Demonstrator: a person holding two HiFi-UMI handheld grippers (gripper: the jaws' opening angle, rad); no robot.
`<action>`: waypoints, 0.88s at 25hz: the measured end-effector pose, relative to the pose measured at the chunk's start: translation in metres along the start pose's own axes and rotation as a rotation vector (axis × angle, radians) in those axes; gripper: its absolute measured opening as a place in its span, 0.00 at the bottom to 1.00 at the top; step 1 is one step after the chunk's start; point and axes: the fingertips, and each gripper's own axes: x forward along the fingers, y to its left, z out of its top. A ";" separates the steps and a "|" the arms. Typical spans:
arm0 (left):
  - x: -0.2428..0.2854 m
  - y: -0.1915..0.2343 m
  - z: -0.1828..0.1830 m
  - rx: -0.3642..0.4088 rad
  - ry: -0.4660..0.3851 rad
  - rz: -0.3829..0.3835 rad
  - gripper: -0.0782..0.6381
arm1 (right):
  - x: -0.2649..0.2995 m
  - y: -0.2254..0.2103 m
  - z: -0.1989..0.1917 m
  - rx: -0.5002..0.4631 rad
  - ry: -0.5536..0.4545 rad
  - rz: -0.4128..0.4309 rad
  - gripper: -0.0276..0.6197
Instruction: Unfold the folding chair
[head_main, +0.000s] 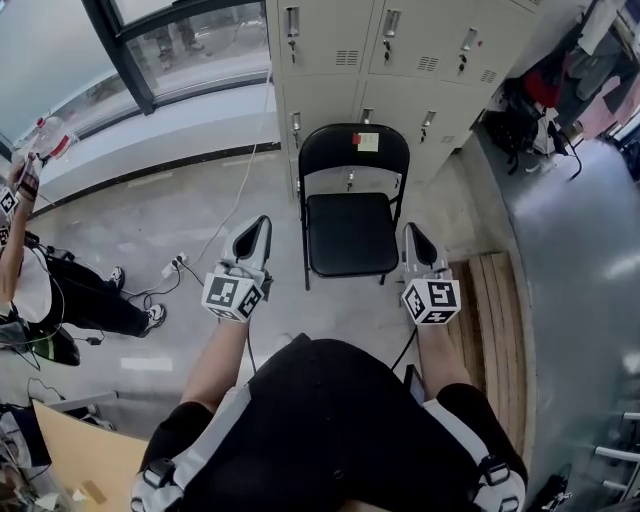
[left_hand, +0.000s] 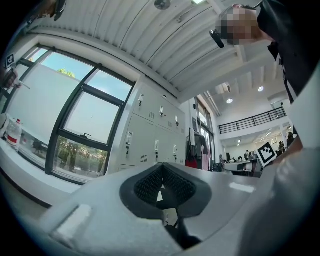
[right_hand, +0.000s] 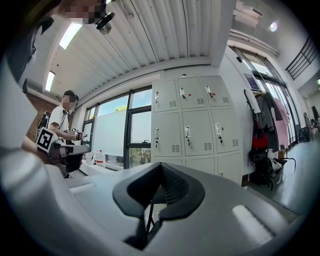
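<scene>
Two grippers: left gripper (head_main: 262, 228) and right gripper (head_main: 412, 235) are each pressed shut with nothing between the pads, as their own views confirm (left_hand: 161, 182) (right_hand: 159, 187).
Chair: folding chair (head_main: 350, 232) stands opened out on the floor, its back towards the lockers (head_main: 330, 60), between the two grippers.
Spacing: the left gripper is clear of the chair; the right one sits just beside its right edge, and whether they touch cannot be told.
Hidden: the chair's rear legs are covered by the seat; in both gripper views the gripper's own body blocks nearly all of the chair.
Cut off: a seated person (head_main: 60, 290) at the left is cropped by the frame edge.
Writing: a pale note (head_main: 367, 142) with a red mark is stuck on the backrest, too small to read.
Markers: each marker cube (head_main: 233, 296) (head_main: 431, 300) shows black-and-white squares only, no words.
Locker labels: too small to read.
</scene>
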 end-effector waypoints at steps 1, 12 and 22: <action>0.001 -0.002 -0.001 0.000 0.002 -0.002 0.11 | 0.002 0.002 0.001 -0.002 -0.003 0.006 0.05; 0.013 -0.007 -0.002 -0.005 -0.001 -0.003 0.11 | 0.023 0.004 0.019 0.035 -0.042 0.023 0.05; 0.022 -0.013 -0.004 -0.017 0.002 -0.033 0.11 | 0.023 0.010 0.021 0.038 -0.057 0.030 0.05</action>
